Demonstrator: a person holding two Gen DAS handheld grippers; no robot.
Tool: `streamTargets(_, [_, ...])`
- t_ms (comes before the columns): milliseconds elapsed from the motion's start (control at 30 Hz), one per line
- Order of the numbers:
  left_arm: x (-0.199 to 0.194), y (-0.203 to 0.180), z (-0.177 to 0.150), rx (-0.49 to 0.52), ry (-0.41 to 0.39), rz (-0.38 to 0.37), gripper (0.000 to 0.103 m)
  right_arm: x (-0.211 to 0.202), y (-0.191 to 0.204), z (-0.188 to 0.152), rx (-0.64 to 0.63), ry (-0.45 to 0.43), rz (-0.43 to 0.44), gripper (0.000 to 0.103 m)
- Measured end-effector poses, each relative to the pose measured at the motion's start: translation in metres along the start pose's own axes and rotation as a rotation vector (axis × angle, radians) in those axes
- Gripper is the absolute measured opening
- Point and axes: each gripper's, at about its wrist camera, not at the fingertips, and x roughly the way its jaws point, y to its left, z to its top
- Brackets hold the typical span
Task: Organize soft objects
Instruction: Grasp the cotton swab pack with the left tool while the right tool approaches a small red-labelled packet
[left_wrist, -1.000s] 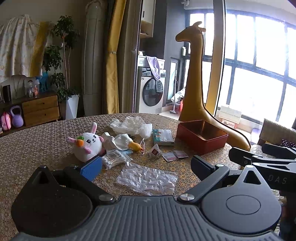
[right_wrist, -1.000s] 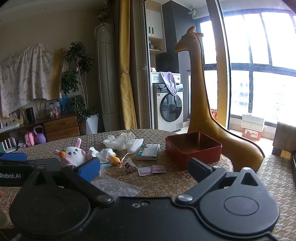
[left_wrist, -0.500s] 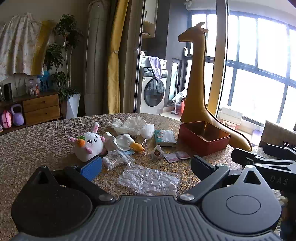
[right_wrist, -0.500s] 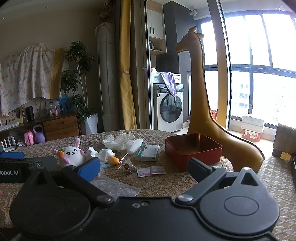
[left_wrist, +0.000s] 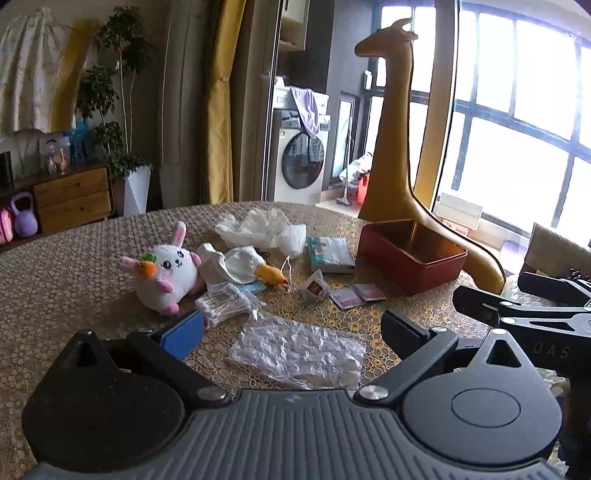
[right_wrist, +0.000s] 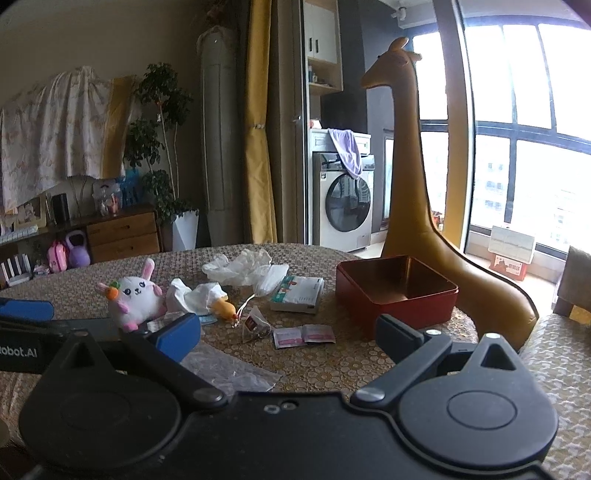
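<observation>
A white plush rabbit (left_wrist: 164, 273) with a carrot sits on the round table, also in the right wrist view (right_wrist: 135, 297). Beside it lies a white plush duck (left_wrist: 245, 266) (right_wrist: 210, 301). An open red box (left_wrist: 410, 254) (right_wrist: 397, 291) stands empty at the right. My left gripper (left_wrist: 291, 330) is open and empty, above a clear plastic bag (left_wrist: 299, 349). My right gripper (right_wrist: 288, 332) is open and empty, near the table's front edge.
A crumpled white bag (left_wrist: 258, 229), a tissue pack (left_wrist: 328, 254), a cotton swab packet (left_wrist: 225, 304), a tea bag (left_wrist: 314, 290) and pink sachets (left_wrist: 356, 295) lie among the toys. A tall tan giraffe figure (left_wrist: 397, 122) stands behind the box.
Both views have shifted only slightly; the table objects have not moved and both grippers stay open.
</observation>
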Motion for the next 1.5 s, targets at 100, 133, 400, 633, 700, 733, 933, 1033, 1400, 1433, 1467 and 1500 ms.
streamTargets(100, [0.013,0.008,0.000,-0.019,0.035,0.006,0.103,0.011,0.001,-0.002,-0.004,0.024,0.007,0.100])
streamTargets(133, [0.017,0.010,0.001,-0.025,0.044,0.009,0.103,0.016,0.001,-0.002,-0.008,0.032,0.009,0.100])
streamTargets(400, [0.051,0.028,0.007,-0.055,0.088,0.061,0.103,0.049,0.005,-0.001,-0.034,0.087,0.048,0.100])
streamTargets(633, [0.096,0.041,0.021,-0.079,0.127,0.060,0.103,0.094,0.009,0.006,-0.120,0.179,0.130,0.097])
streamTargets(700, [0.109,0.044,0.021,-0.081,0.132,0.072,0.103,0.107,0.011,0.008,-0.150,0.195,0.147,0.096])
streamTargets(733, [0.117,0.046,0.021,-0.072,0.135,0.085,0.103,0.114,0.011,0.009,-0.160,0.209,0.159,0.094])
streamTargets(933, [0.162,0.058,0.017,-0.052,0.166,0.125,0.103,0.156,0.010,0.013,-0.205,0.262,0.198,0.087])
streamTargets(1033, [0.180,0.069,0.017,-0.107,0.202,0.133,0.103,0.176,0.012,0.013,-0.231,0.286,0.211,0.083])
streamTargets(1400, [0.234,0.077,0.016,-0.210,0.298,0.222,0.103,0.227,0.030,-0.002,-0.333,0.336,0.228,0.072])
streamTargets(1433, [0.237,0.078,0.016,-0.215,0.301,0.227,0.103,0.230,0.030,-0.003,-0.332,0.338,0.227,0.071])
streamTargets(1467, [0.241,0.078,0.015,-0.217,0.304,0.233,0.103,0.233,0.031,-0.004,-0.330,0.339,0.227,0.069])
streamTargets(1500, [0.243,0.079,0.015,-0.222,0.307,0.245,0.103,0.235,0.031,-0.006,-0.328,0.343,0.227,0.068])
